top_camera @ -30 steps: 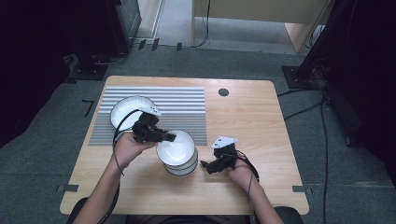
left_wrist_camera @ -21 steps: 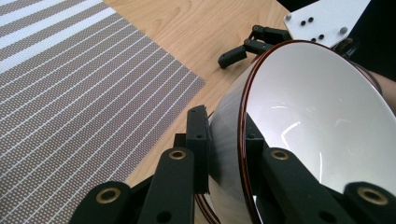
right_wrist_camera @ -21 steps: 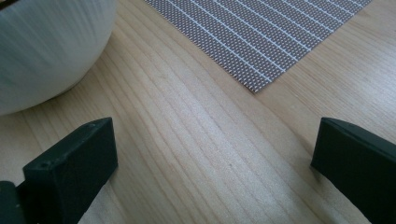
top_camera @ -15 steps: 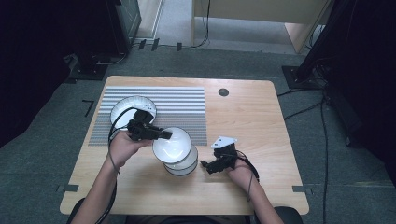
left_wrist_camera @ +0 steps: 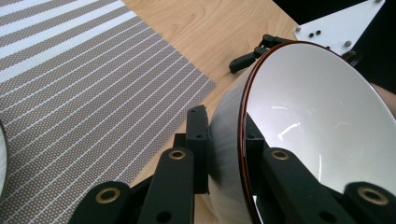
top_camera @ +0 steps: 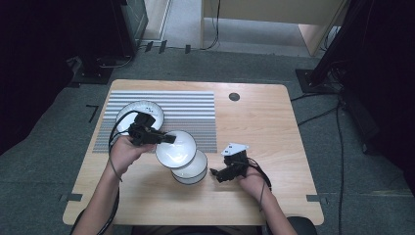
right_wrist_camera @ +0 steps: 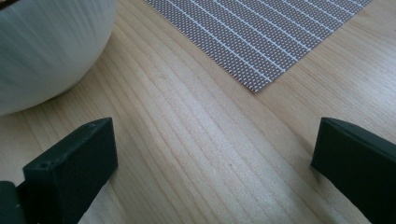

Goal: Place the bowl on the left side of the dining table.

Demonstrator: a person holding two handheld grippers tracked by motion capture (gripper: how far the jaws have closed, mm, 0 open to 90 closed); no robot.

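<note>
Bowl (top_camera: 176, 149), white with a dark red rim, lifted clear and tilted, hanging above the left edge of the bowls (top_camera: 190, 169) left stacked on the table (top_camera: 274, 127). Pinched at the rim by the left gripper (top_camera: 167, 139), one jaw inside, one against the outer wall, seen close in the left gripper view (left_wrist_camera: 224, 154). Compared with a second ago: carried a little leftward and upward off the stack, tipped further so the inside now faces up and to the right. Judged from that: separation from the stack done, transfer toward the striped mat (top_camera: 161, 110) in hand, placement not yet made. Beyond the carried bowl, at the mat's left end, another bowl (top_camera: 139, 113) already set down, partly behind the left hand; probably the neighbour for the one now in the air. On the other side of the stack, right gripper (top_camera: 214, 173) resting low over bare wood, jaws wide apart with nothing between them, holding its place. In the right gripper view, stack's bottom bowl (right_wrist_camera: 46, 46) just beside the jaws, mat's corner (right_wrist_camera: 261, 37) further on. Risk worth noting: thin rim grip on a tilted bowl, likely to slip if swung fast.
</note>
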